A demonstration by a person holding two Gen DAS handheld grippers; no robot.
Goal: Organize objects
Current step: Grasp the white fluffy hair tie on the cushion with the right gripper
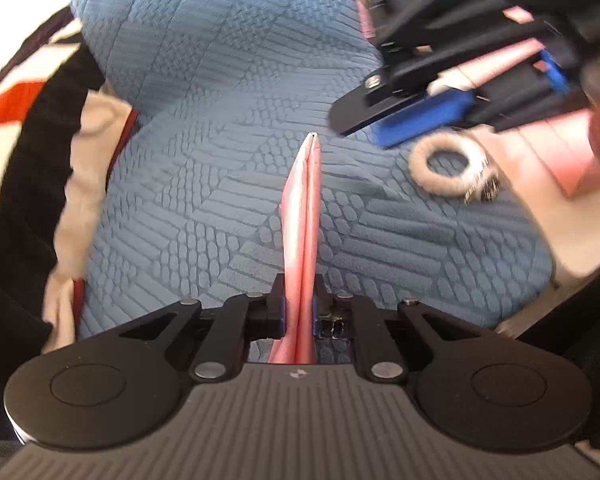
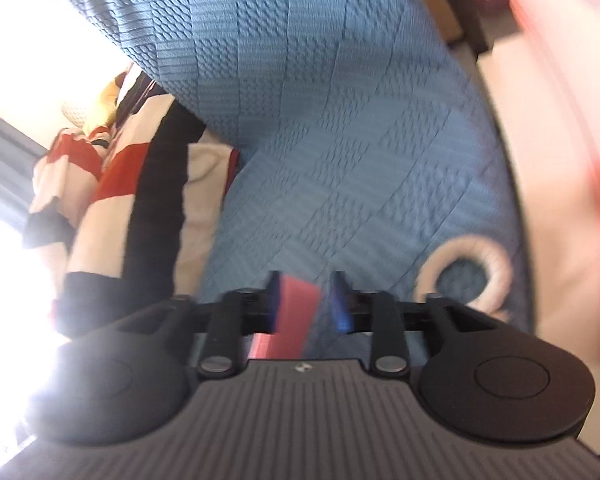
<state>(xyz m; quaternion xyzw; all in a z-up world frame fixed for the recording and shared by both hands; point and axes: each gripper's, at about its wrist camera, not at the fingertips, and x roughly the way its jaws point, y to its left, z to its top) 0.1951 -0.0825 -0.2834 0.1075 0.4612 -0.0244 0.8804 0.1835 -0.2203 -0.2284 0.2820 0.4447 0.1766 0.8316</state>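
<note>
My left gripper point(image 1: 300, 300) is shut on a thin pink folded sheet point(image 1: 305, 216) that stands on edge and points forward over a blue textured sofa cover point(image 1: 204, 152). My right gripper point(image 1: 412, 108) shows at the upper right of the left wrist view, above the sofa, with pink material between its fingers. In the blurred right wrist view the right gripper point(image 2: 306, 300) has its jaws slightly apart, with a pink piece point(image 2: 296, 304) against the left finger. A beige fuzzy ring point(image 1: 448, 168) lies on the sofa to the right; it also shows in the right wrist view point(image 2: 468, 272).
A black, white and red blanket point(image 1: 32, 152) is bunched at the sofa's left; it also shows in the right wrist view point(image 2: 132, 208). A pink and white object point(image 1: 560, 160) sits at the right edge. A bright window point(image 2: 28, 60) is at the left.
</note>
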